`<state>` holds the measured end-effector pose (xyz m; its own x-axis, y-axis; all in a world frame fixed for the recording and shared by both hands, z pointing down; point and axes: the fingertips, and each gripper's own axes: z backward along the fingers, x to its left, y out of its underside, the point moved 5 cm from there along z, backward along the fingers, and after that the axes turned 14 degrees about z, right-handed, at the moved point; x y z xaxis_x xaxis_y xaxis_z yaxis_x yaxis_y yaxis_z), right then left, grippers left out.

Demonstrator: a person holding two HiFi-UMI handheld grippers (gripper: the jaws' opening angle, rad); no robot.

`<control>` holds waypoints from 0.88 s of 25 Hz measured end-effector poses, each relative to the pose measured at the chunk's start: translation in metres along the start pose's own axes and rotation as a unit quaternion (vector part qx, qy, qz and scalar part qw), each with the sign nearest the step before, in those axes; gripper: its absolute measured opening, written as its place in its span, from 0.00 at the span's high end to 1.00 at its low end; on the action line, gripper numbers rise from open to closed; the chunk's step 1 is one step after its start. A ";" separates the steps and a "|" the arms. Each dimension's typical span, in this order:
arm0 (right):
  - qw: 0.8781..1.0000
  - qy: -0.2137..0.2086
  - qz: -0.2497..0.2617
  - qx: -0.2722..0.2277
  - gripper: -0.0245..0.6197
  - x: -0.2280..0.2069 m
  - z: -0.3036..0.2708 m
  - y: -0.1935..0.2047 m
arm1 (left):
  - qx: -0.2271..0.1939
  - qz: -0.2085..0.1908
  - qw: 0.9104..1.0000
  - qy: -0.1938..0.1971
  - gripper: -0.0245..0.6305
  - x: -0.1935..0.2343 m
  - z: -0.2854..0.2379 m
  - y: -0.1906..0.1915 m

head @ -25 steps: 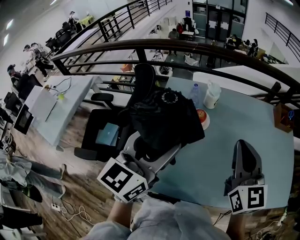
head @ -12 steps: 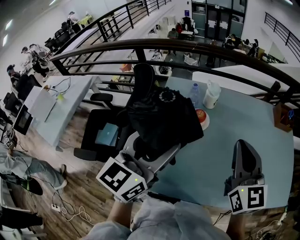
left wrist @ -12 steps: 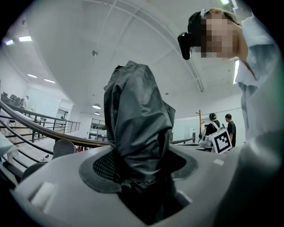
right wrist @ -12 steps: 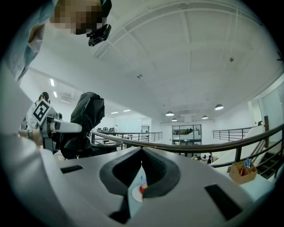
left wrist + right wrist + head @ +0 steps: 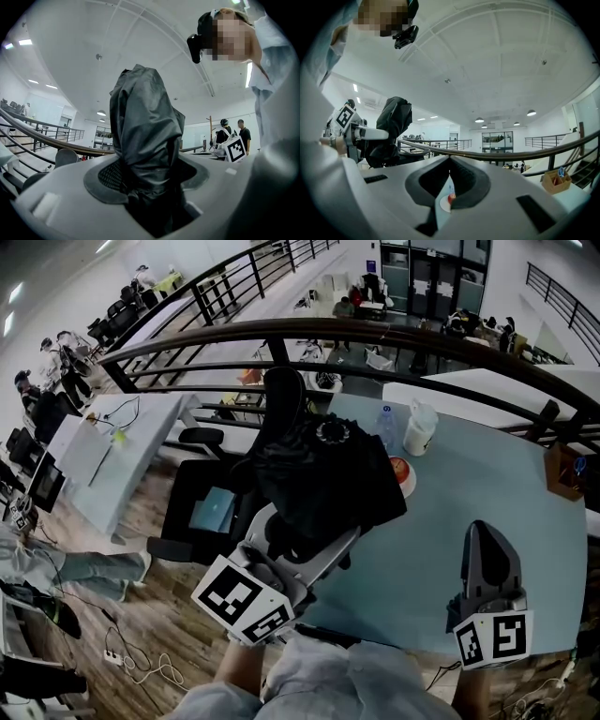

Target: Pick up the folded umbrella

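The folded umbrella is a black bundle of crumpled fabric with a round ribbed cap on its far end. It is held in the air over the left edge of the pale blue table. My left gripper is shut on its lower part. In the left gripper view the umbrella stands up between the jaws of that gripper and fills the gap. My right gripper hovers over the table's near right part, shut with nothing in it. The right gripper view shows those jaws meeting, with the umbrella off to the left.
A clear bottle, a white cup and a small red-and-white dish stand on the table behind the umbrella. A wooden box sits at the right edge. A dark railing curves behind; a black office chair stands at the left.
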<state>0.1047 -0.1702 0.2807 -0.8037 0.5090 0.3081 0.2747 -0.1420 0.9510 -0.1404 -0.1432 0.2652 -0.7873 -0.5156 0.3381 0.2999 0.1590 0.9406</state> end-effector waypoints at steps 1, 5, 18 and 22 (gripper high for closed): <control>1.000 0.000 0.000 0.000 0.96 0.000 0.001 0.001 | 0.000 0.000 1.000 0.000 0.52 -0.001 0.000 0.000; 1.000 -0.003 -0.003 -0.003 0.96 -0.003 0.006 0.002 | -0.001 0.001 1.000 -0.002 0.52 -0.008 0.001 0.002; 1.000 -0.019 -0.004 -0.014 0.96 -0.017 0.033 0.011 | -0.009 0.001 1.000 -0.018 0.52 -0.041 0.003 0.017; 1.000 -0.024 -0.001 -0.018 0.96 -0.024 0.042 0.015 | -0.012 0.002 1.000 -0.021 0.52 -0.052 0.001 0.023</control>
<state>0.1500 -0.1489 0.2865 -0.7773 0.5501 0.3052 0.2533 -0.1705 0.9523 -0.0930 -0.1116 0.2695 -0.8073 -0.4798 0.3434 0.3153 0.1411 0.9384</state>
